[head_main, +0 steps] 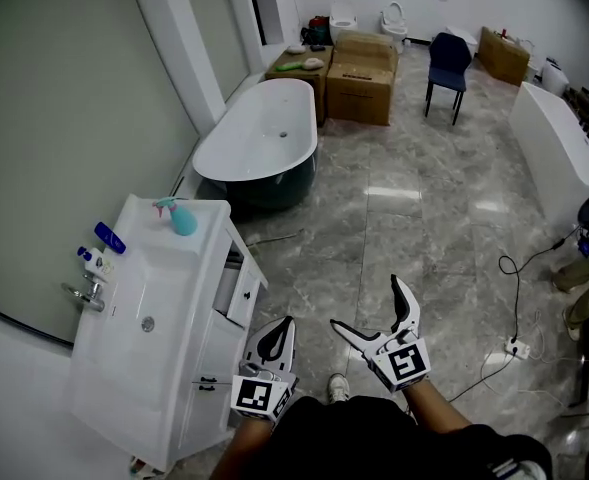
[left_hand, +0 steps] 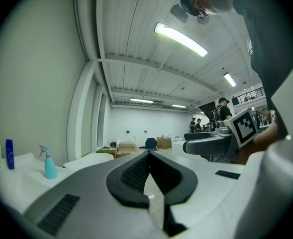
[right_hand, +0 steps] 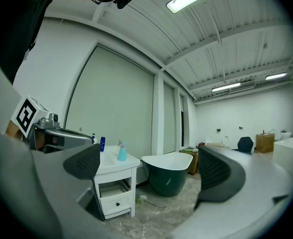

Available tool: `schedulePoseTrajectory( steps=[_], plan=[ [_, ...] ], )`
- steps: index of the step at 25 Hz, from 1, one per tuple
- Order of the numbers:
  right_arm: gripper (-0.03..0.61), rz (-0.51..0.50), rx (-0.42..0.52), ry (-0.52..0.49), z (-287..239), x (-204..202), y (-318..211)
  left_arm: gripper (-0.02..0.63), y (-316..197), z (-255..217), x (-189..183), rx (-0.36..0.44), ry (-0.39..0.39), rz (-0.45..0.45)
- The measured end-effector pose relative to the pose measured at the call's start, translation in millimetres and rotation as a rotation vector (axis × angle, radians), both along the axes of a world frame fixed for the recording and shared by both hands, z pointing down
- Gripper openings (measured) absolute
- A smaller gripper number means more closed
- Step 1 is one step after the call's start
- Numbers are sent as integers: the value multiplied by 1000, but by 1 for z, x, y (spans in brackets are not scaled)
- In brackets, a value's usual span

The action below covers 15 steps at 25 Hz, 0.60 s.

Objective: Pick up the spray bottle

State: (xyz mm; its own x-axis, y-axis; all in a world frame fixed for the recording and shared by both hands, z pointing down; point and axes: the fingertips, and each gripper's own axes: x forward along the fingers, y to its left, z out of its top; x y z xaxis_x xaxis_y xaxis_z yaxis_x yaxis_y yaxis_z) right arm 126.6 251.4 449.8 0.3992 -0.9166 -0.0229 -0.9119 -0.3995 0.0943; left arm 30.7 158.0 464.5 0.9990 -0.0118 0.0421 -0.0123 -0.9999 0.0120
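The spray bottle (head_main: 181, 218), teal with a pink trigger, stands upright on the far corner of the white vanity (head_main: 164, 313). It also shows in the left gripper view (left_hand: 49, 164) and the right gripper view (right_hand: 122, 152). Both grippers hover low in front of the person, to the right of the vanity and well short of the bottle. My left gripper (head_main: 285, 322) is shut with nothing between its jaws, which meet in its own view (left_hand: 148, 156). My right gripper (head_main: 366, 303) is open and empty, its pads wide apart (right_hand: 151, 166).
A blue bottle (head_main: 110, 238), a white pump bottle (head_main: 94, 261) and a faucet (head_main: 84, 295) sit along the vanity's wall side. A vanity drawer (head_main: 240, 290) is pulled out. A bathtub (head_main: 259, 143) stands beyond; cardboard boxes (head_main: 359, 78), a chair (head_main: 447, 63) and a floor cable (head_main: 519, 278) lie farther off.
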Motion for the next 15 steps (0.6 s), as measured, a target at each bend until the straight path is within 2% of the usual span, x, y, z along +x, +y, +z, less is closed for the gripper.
schedulePoseTrajectory(
  steps=[5,10,15],
  plan=[
    [586,-43,3,-23,18,12,-22,-3,-20,2,9,-10,-5,-37],
    [586,-79,-10,3,16,28,-55,-3,-46,8,22,-21,-3,-63],
    [586,-89,-6,-20,10,46,-95,-3,-82,14,38,-31,-12,-78]
  ],
)
